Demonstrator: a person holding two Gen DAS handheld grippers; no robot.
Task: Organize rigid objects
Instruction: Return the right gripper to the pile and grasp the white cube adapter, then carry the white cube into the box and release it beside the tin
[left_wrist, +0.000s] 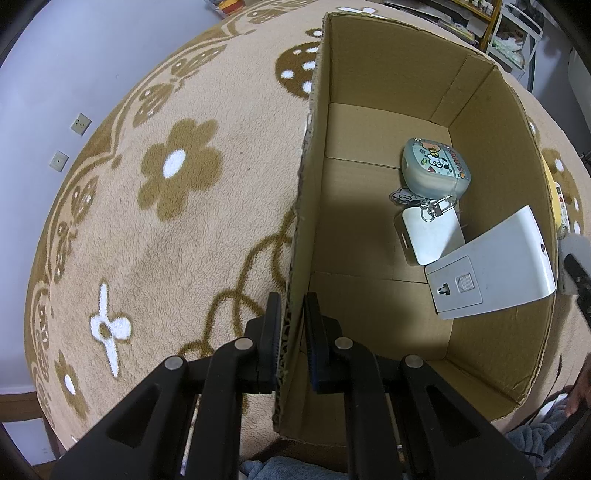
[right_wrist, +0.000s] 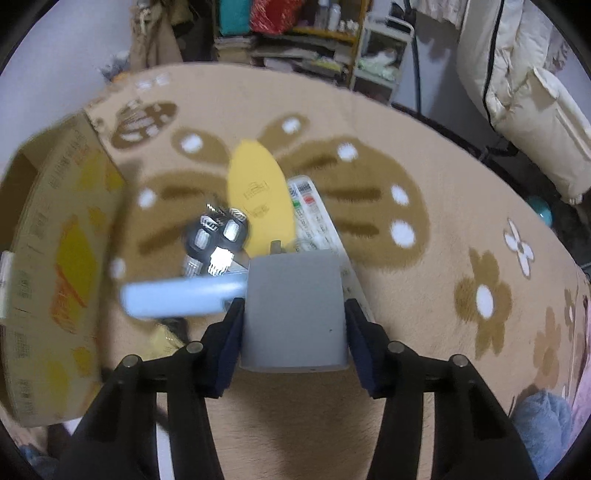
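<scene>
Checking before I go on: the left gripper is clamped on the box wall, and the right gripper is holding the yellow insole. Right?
Not quite. The right gripper holds a grey block-shaped adapter, not the yellow insole, which lies on the rug beyond it, as the right wrist view shows. The left gripper is indeed clamped on the cardboard box wall.

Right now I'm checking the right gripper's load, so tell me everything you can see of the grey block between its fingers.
The grey block is a plain, matt, plastic-looking box with rounded corners and one tiny dark speck. It sits upright between the right gripper pads, which press its two sides. A small metal prong seems to stick out of its far end. Behind it lie a white remote and a yellow insole; contact with them is unclear.
</scene>
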